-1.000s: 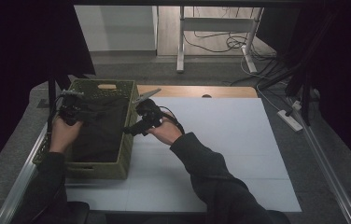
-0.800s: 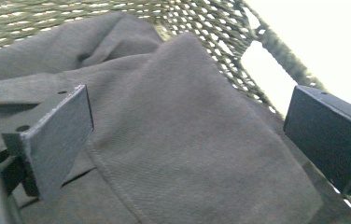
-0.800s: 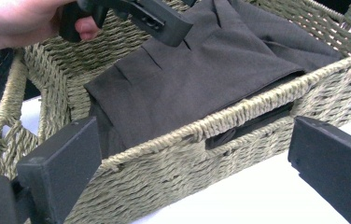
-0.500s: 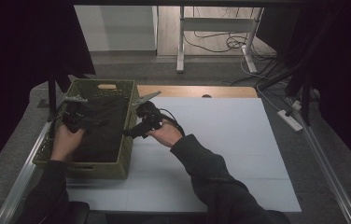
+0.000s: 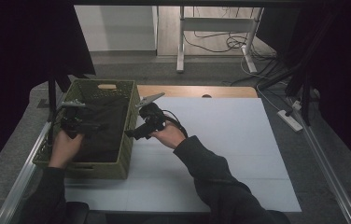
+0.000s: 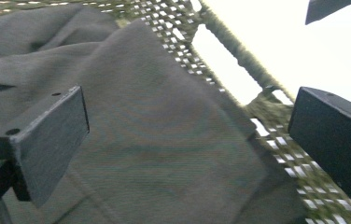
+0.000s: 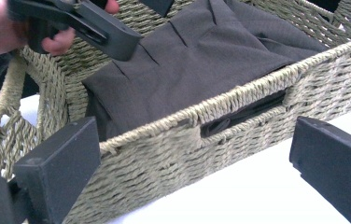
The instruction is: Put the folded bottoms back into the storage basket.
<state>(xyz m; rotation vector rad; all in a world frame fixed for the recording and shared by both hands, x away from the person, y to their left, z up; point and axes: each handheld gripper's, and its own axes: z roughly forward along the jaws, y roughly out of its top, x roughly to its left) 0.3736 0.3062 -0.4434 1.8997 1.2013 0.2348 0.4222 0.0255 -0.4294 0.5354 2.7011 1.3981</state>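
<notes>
Since the earlier frame, the left claw [image 5: 81, 122] has been carried from the far left corner of the woven basket [image 5: 129, 122] toward its middle, while the right claw [image 5: 137, 132] has been kept almost where it was, outside the basket's right wall. A dark grey cloth [image 5: 103, 128] is seen lying folded and creased inside the basket, covering most of its floor; in the left gripper view the cloth [image 6: 164, 140] lies directly between and beyond the spread jaws of the left claw [image 6: 187, 140], with nothing yet pinched. From the right gripper view, the right claw [image 7: 197, 172] is likewise held wide apart, aimed at the basket wall [image 7: 239, 135] and its handle slot, with the cloth [image 7: 201, 65] beyond it at about 12 o'clock. The basket stands at roughly 9 o'clock on the white counter [image 5: 220, 140].

By judgement, the work is at an early stage: the cloth has been approached but not gripped or lifted. What seems left is a closing of the left claw on a fold, the lifting out of the cloth, and its placing on the counter.
</notes>
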